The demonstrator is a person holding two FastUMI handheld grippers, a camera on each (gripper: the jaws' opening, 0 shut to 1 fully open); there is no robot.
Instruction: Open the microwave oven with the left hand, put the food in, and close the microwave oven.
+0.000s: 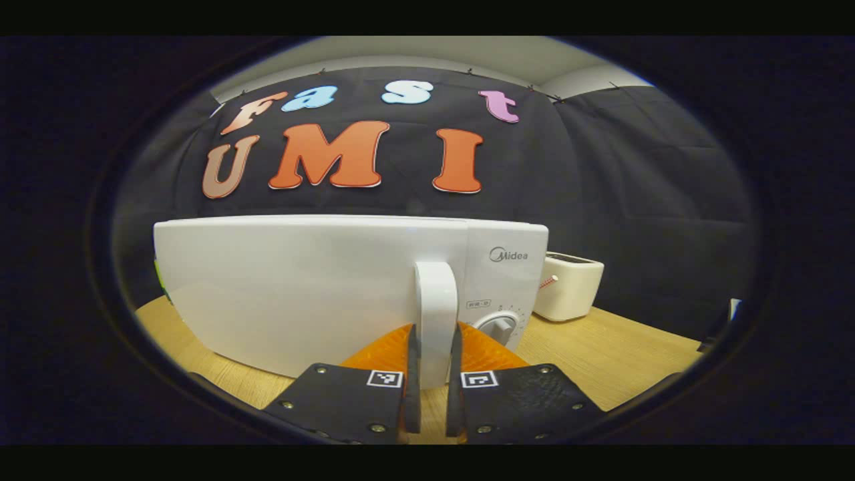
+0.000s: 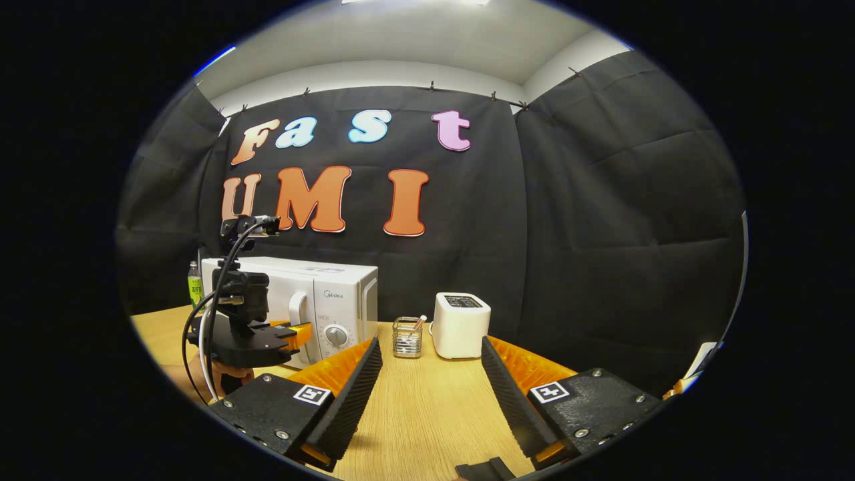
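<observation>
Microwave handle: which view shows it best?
The left gripper view: the handle stands close and central, with the left gripper fingers on either side of it. The right gripper view shows it small and distant, partly behind that gripper.

Overhead light brightening ceiling (image 2: 414, 40) at top; microwave door (image 1: 294, 287) glaring softly; fisheye bending edges; both views staying sharp.

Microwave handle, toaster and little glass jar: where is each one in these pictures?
Handle (image 1: 435, 314): left gripper view, middle of the upright white bar.
Toaster (image 2: 459, 327): right gripper view, its front face.
Jar (image 2: 407, 339): right gripper view, its clear side wall.
</observation>
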